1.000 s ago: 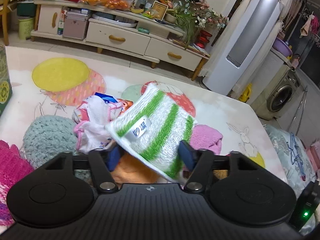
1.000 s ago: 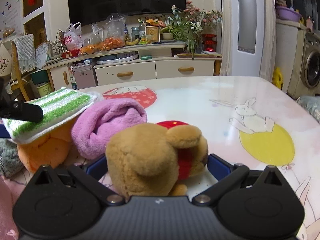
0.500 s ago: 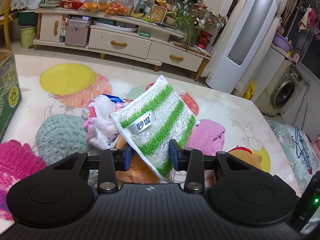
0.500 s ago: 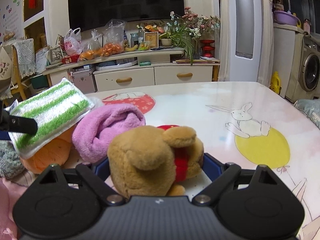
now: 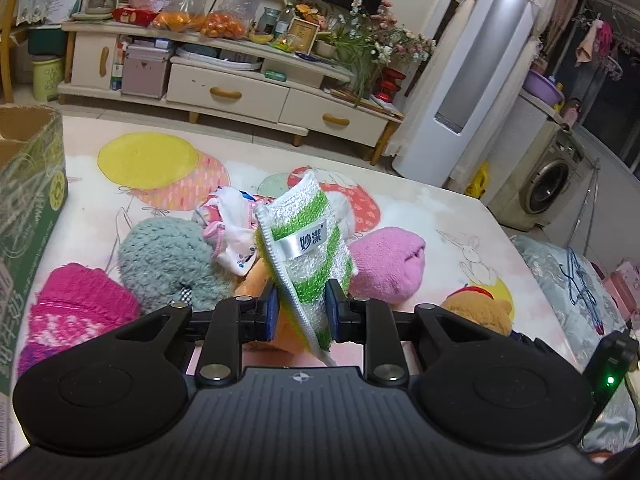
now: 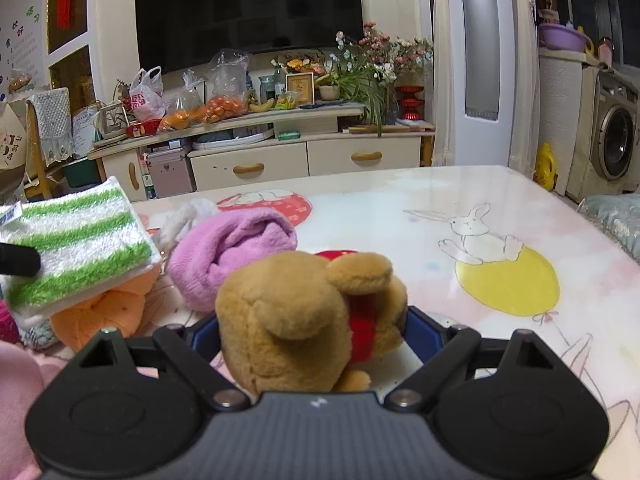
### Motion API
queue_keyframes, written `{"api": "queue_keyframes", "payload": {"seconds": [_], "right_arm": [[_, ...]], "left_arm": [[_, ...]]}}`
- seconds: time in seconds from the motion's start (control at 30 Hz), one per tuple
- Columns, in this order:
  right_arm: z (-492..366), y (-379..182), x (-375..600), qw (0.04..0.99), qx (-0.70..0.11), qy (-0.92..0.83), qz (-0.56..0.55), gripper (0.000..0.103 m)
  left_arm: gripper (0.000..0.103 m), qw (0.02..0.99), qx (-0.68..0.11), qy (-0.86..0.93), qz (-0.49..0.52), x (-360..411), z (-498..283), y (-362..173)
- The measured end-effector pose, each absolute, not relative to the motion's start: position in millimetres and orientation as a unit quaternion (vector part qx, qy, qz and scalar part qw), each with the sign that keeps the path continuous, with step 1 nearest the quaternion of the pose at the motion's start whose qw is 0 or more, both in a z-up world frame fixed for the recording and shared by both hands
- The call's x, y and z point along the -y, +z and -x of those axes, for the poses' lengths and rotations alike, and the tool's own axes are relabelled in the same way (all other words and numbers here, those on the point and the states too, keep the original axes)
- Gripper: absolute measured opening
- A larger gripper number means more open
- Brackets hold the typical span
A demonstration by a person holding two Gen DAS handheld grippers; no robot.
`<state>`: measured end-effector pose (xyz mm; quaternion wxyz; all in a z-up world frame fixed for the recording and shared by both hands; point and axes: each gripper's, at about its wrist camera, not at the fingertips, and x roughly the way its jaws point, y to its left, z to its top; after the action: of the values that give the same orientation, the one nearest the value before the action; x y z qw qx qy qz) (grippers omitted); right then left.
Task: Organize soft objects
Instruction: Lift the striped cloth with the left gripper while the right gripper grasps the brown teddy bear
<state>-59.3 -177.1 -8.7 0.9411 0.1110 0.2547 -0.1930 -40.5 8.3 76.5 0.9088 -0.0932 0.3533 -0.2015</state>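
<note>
As left claw (image 5: 301,314) just closed, pinching striped cloth (image 5: 306,240), right claw (image 6: 310,334) clasps plush bear (image 6: 308,312).

The cloth (image 5: 308,248) is white with green stripes and a silver label. The bear (image 6: 308,316) is tan in a red top. A towel (image 6: 232,256) is lilac-pink, a knit (image 5: 164,260) grey-green, another (image 5: 76,312) magenta. The tablecloth (image 6: 460,200) is pale with white rabbits and yellow balloons.
</note>
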Motion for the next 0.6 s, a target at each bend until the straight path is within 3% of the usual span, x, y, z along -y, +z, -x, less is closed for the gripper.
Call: {"api": "queue_keyframes", "payload": {"seconds": [0.6], "right_arm": [[87.7,24.5,125.8,0.955,-0.22,-0.172,-0.099,0.09]], "left_arm": [[0.021,0.926,-0.307,-0.186,0.117,-31.4,51.0,88.2]]}}
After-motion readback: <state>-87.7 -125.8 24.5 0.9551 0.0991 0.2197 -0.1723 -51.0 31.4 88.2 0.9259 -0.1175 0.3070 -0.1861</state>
